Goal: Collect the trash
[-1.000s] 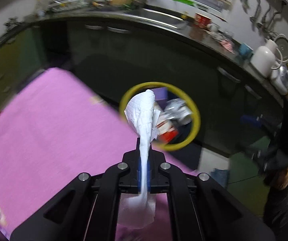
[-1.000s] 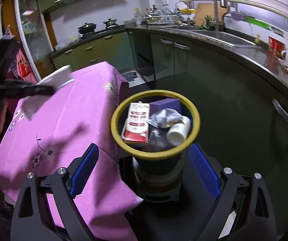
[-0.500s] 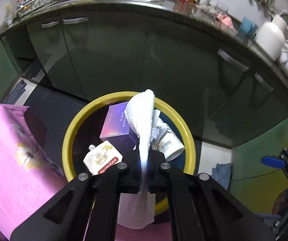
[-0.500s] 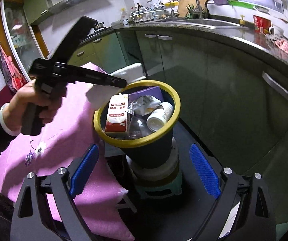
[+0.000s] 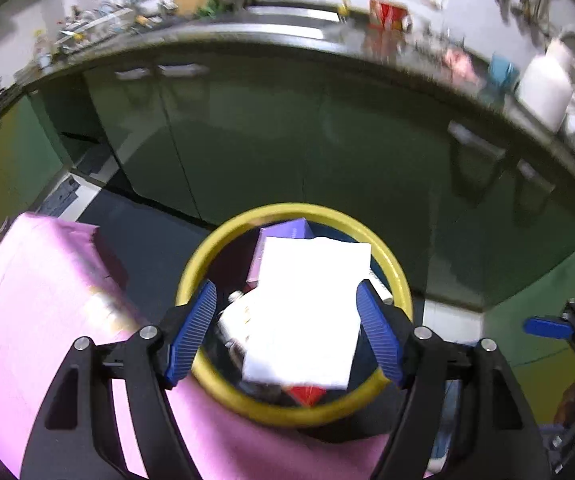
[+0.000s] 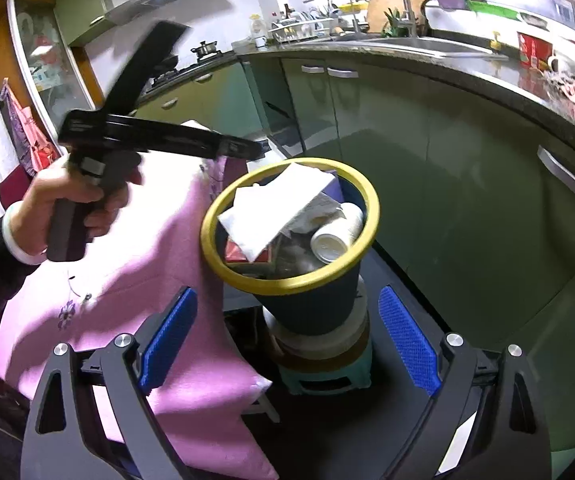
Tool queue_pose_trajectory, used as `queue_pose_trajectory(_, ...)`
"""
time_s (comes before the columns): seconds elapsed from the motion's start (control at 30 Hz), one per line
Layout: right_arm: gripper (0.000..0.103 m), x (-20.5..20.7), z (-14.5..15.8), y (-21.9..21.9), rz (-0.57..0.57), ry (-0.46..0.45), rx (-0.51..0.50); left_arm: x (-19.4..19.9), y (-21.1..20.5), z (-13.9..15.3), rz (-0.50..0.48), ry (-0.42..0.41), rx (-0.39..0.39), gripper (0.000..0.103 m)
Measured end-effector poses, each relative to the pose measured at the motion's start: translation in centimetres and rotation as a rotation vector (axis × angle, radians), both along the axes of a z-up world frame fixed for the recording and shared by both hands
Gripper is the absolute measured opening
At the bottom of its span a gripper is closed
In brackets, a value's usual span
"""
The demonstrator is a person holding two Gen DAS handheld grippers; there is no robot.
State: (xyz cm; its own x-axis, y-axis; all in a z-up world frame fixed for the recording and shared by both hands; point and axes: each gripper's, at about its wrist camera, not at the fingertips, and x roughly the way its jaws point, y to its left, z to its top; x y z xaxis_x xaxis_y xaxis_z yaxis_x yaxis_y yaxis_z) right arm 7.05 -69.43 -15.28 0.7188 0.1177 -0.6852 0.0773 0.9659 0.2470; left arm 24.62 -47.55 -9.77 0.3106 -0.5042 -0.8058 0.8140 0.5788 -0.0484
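Left wrist — tissue (image 5: 307, 308) in bin (image 5: 203, 260), below opening left gripper (image 5: 285, 336)

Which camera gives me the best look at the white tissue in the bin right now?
The right wrist view: the white tissue shows sharply, lying on the trash inside the yellow-rimmed bin. In the left wrist view it is blurred and overexposed between the opening left tool.

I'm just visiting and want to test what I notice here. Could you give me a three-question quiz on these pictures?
1. True or false: the white paper napkin lies on top of the rubbish in the dark bin with the yellow rim.
2. What covers the table beside the bin: A) pink cloth, B) bare wood, C) newspaper?
3. The left gripper, its jaws opening, hangs above the ____.

Key: 1 true; 2 A; 3 bin. The napkin touches neither blue pad.
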Motion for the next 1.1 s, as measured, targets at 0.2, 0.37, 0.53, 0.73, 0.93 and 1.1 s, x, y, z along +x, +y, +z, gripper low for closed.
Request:
queue_pose_trajectory(0.2,0.097,0.1,1.1,3.5,0.050,-0.014,-0.057,-4.7,13.2,4.3,0.203,-0.138,-0.116,0.093)
queue_pose_trajectory(0.37,0.098,0.9,2.5,8.2,0.130,-0.046,-0.075,-8.4,24.4,5.6,0.415,-0.162,-0.161,0.096)
queue_pose_trajectory(0.53,0.098,1.9,3.7,11.6,0.174,-0.080,-0.023,-13.0,34.1,6.1,0.625,-0.243,-0.147,0.096)
queue_pose_trajectory(0.73,0.098,1.4,5.6,15.2,0.170,-0.108,-0.042,-17.5,42.4,6.2,0.807,-0.247,-0.180,0.096)
queue_pose_trajectory(0.93,0.098,-1.1,7.6,18.6,0.162,-0.153,-0.146,-20.7,46.3,6.1,0.892,-0.261,-0.187,0.096)
queue_pose_trajectory(1.1,0.098,-3.7,8.6,19.6,0.136,-0.193,-0.181,-22.5,46.9,6.0,0.920,-0.285,-0.193,0.096)
